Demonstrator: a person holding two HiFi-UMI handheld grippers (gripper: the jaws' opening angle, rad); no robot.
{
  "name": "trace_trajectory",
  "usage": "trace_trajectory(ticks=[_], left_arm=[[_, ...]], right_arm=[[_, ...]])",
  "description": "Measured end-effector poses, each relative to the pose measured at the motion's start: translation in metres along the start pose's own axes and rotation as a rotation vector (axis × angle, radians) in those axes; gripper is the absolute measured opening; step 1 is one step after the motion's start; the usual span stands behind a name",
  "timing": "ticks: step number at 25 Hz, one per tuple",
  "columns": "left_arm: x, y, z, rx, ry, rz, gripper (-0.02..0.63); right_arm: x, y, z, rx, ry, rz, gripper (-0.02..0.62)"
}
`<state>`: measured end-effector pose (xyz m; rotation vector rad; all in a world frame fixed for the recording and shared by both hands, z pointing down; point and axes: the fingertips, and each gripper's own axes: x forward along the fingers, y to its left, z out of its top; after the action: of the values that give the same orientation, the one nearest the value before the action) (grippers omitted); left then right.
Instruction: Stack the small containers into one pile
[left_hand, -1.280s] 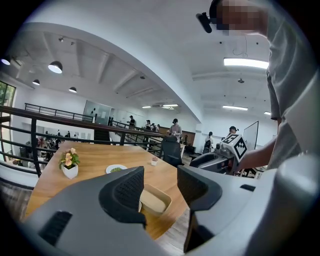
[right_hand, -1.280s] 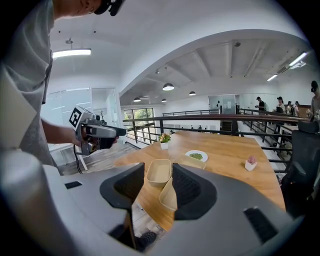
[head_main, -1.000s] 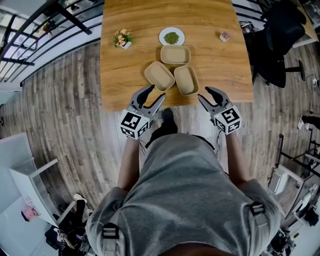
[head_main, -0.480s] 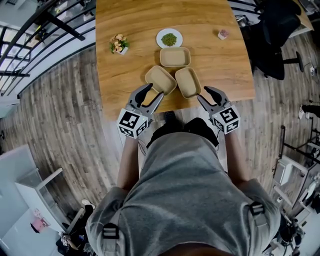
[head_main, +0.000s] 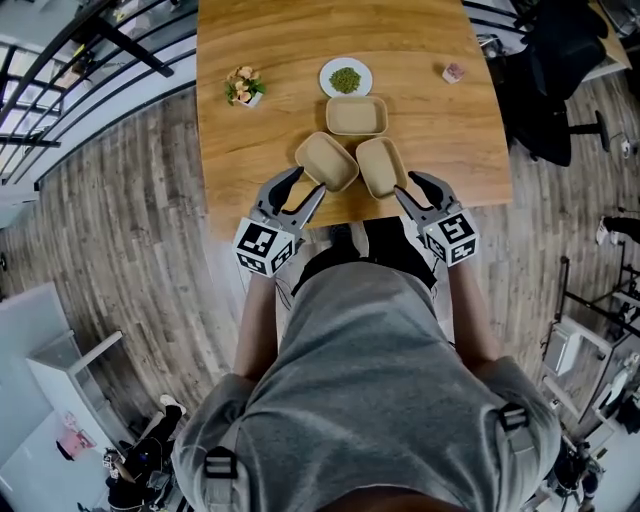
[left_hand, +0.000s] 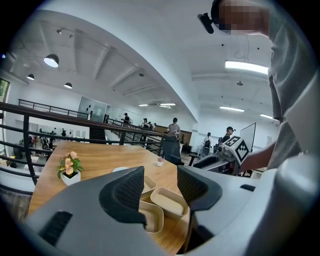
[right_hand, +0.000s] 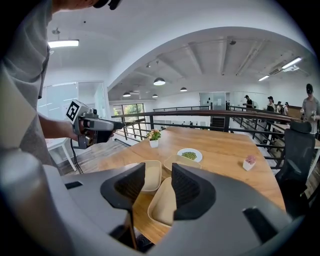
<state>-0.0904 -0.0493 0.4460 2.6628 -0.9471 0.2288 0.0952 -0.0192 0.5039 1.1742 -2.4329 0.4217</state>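
Near the front edge of the wooden table (head_main: 250, 150) the small tan containers sit unstacked in a tight cluster. The far container (head_main: 356, 115) lies square to the table just in front of a white plate (head_main: 345, 77) of green bits. The left container (head_main: 326, 161) and the right container (head_main: 381, 166) lie angled just beside each other on its near side (all three look empty). The left gripper (head_main: 308, 187) hovers at the table's near edge, just short of the left container, its jaws spread apart with nothing between them. The right gripper (head_main: 408, 190) hangs by the right container's near end, jaws likewise parted and gripping nothing; that container shows through the gap beyond them. A small flower pot (head_main: 244, 86) stands toward the table's left side, and a little pink pot (head_main: 454, 72) stands well apart at its right.
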Motion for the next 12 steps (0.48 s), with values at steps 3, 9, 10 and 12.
trace_trajectory(ticks=[3, 9, 10, 12], left_arm=[[-0.002, 0.002, -0.003, -0.012, 0.004, 0.011, 0.221], [-0.003, 0.003, -0.014, -0.026, 0.029, 0.023, 0.221], [-0.003, 0.003, -0.015, -0.029, 0.032, 0.025, 0.221], [0.0, 0.002, -0.018, -0.033, 0.039, 0.027, 0.221]], right_arm=[[0.005, -0.004, -0.001, -0.011, 0.001, -0.011, 0.161], [0.011, -0.012, -0.01, -0.027, 0.015, -0.038, 0.149], [0.011, -0.014, -0.013, -0.025, 0.023, -0.04, 0.149], [0.012, -0.019, -0.022, -0.027, 0.041, -0.05, 0.149]])
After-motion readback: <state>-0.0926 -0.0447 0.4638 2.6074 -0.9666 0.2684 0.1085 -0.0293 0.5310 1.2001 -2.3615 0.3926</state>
